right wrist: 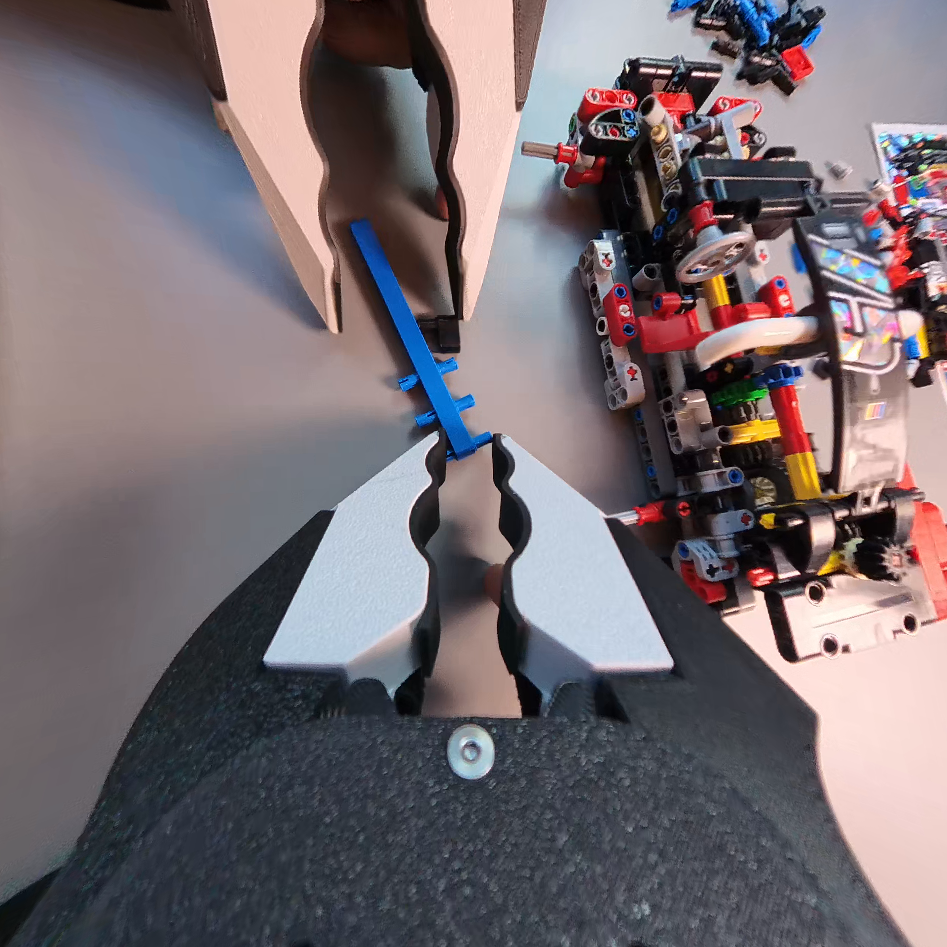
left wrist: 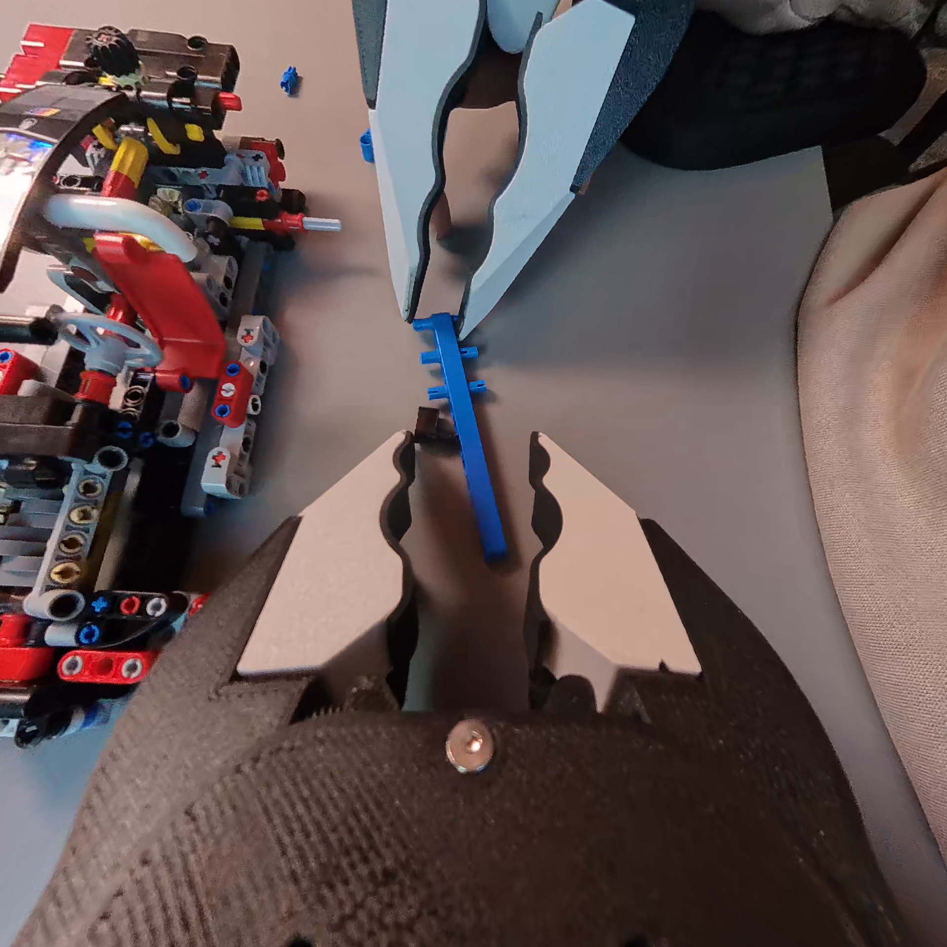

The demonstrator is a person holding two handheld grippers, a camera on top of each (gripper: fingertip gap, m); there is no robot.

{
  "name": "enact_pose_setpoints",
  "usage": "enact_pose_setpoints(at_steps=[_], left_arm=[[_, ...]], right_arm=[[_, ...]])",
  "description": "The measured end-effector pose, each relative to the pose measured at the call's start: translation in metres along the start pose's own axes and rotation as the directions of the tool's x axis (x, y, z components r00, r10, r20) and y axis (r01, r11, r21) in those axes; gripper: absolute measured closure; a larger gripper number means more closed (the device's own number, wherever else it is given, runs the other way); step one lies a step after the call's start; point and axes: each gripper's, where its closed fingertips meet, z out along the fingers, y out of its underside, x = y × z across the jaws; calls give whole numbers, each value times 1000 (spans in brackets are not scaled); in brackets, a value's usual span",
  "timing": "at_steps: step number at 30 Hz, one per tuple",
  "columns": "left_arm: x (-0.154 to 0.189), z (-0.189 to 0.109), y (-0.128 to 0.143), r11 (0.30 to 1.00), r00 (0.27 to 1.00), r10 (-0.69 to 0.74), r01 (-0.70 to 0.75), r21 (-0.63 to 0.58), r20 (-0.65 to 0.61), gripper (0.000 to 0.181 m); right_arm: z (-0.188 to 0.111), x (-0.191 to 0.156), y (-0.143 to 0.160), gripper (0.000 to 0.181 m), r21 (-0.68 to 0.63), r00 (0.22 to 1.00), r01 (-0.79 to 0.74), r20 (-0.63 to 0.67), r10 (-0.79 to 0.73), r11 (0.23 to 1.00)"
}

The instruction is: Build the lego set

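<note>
Lego beam [right wrist: 421, 358], long, thin and blue, with short blue pins sticking out on both sides near one end, lies between the two pairs of tongs over the grey desk [right wrist: 153, 410]. The right tongs [right wrist: 467, 445] pinch the pinned end of this beam at their very tips; the jaws stand nearly together there, with only the beam's width between them. In the left wrist view the same right tongs [left wrist: 437, 317] come in from the top and grip that end. The left tongs [left wrist: 470, 435] are spread wide, and the beam's plain end reaches into the gap without touching either finger, as far as can be told. A small black piece [left wrist: 429, 423] sits beside the beam, against the tip of one left finger; whether it is joined to the beam is unclear.

Farther out, a partly built lego vehicle [right wrist: 758, 369] rests on the desk, well apart from the beam, made of red, black, grey and yellow parts, with a grey steering wheel [right wrist: 713, 254]. Two small blue pins [left wrist: 290, 79] lie loose near it. A heap of loose pieces [right wrist: 758, 36] sits at the far desk edge, and a colourful sticker sheet [right wrist: 912, 159] lies beyond the vehicle.
</note>
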Motion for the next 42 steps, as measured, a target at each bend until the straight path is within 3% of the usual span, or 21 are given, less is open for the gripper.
enact_pose_setpoints(at_steps=[6, 11, 14, 21, 27, 37, 42], left_arm=[[9, -9, -1, 998, 997, -34, 37, 50, -71, 142], [5, -14, -5, 993, 994, -68, 76, 86, -91, 142], [-2, -13, -1, 992, 992, -103, 108, 66, -72, 138], [-2, -8, -1, 996, 994, -77, 80, 41, -77, 149], [6, -4, -5, 997, 991, -60, 65, 39, -124, 142], [5, -3, -4, 998, 997, -42, 45, 45, -60, 141], [-1, 1, -2, 1000, 999, -15, 14, 22, 41, 147]], right_arm=[[-2, -6, -2, 166, 48, 989, 101, -118, -95, 994], [-5, -9, -1, 166, 76, 986, 123, -123, -113, 990], [-5, -10, -1, 166, 70, 988, 123, -103, -115, 990], [-4, -12, 3, 166, -15, 998, 31, 61, -30, 999], [2, -5, 1, 166, -102, 982, 16, 189, 3, 995], [5, -5, -3, 166, -113, 981, -45, 185, 65, 993], [5, -5, -3, 166, -117, 980, -100, 161, 118, 988]])
